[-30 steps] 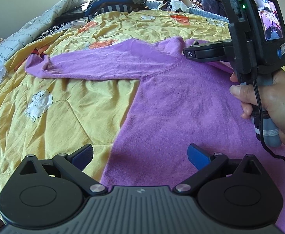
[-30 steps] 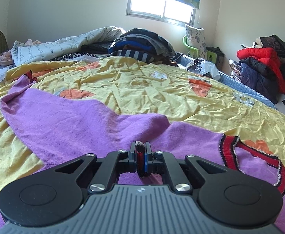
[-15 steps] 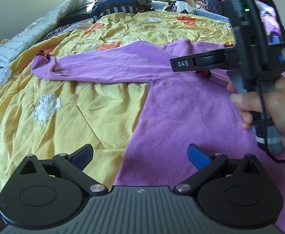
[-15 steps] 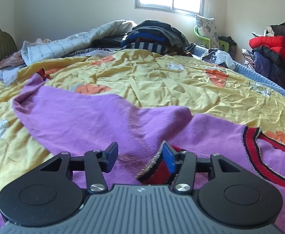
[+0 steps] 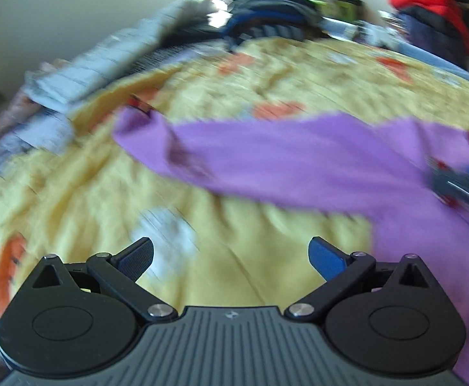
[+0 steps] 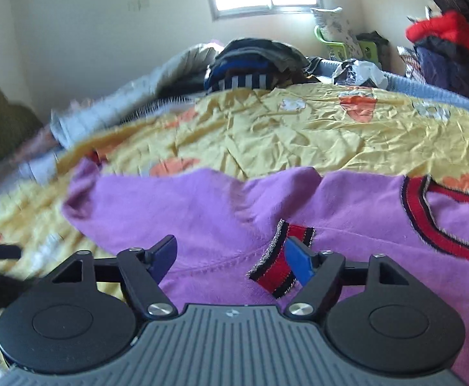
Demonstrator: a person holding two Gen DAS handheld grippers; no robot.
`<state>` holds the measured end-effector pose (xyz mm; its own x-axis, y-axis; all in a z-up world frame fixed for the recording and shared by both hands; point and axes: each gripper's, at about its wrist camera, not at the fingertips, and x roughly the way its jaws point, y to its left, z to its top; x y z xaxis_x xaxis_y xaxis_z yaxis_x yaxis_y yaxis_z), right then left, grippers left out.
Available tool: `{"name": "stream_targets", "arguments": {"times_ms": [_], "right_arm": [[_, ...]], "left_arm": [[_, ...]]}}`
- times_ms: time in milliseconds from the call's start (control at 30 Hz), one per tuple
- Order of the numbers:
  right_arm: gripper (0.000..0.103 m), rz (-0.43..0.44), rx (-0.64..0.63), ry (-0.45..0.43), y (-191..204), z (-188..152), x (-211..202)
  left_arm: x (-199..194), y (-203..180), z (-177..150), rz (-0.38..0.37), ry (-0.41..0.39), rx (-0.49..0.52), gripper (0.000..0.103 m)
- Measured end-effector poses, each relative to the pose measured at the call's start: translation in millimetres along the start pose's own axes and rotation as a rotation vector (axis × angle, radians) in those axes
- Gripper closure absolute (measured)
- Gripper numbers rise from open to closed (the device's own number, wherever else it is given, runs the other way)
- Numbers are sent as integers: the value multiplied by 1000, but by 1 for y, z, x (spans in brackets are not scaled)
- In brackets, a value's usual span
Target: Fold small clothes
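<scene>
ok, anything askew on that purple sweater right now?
Yes. One red-striped cuff lies folded in on the purple sweater chest, while the other sleeve sprawls straight out over the yellow quilt. Right tongs have just been opening, pads clear of the cuff.

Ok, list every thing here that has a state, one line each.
Sweater: spread flat on the quilt, one sleeve folded across the body.
Cuff: released, lying on the body between the right jaws.
Other sleeve: stretched out on the quilt, not folded.
Right gripper: open, jaws just opening, nothing clamped.
Left gripper: open, empty, over the quilt.
</scene>
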<state>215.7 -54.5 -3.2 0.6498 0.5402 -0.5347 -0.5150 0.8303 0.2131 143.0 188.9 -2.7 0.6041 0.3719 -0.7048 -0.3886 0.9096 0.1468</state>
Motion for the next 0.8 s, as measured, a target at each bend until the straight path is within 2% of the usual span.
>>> {"name": "stream_targets", "arguments": {"times_ms": [167, 333, 467, 633, 800], "right_arm": [[27, 27, 35, 9, -8, -4, -13], [26, 35, 32, 26, -5, -8, -13], [23, 43, 17, 40, 1, -12, -10], [23, 47, -15, 63, 7, -18, -8], [22, 56, -9, 73, 7, -22, -11]], "left_arm": [[45, 16, 40, 174, -26, -6, 0], [93, 20, 62, 391, 15, 73, 0], [114, 31, 68, 496, 47, 95, 0], [117, 76, 65, 546, 69, -1, 0], [110, 135, 55, 497, 121, -212, 0]]}}
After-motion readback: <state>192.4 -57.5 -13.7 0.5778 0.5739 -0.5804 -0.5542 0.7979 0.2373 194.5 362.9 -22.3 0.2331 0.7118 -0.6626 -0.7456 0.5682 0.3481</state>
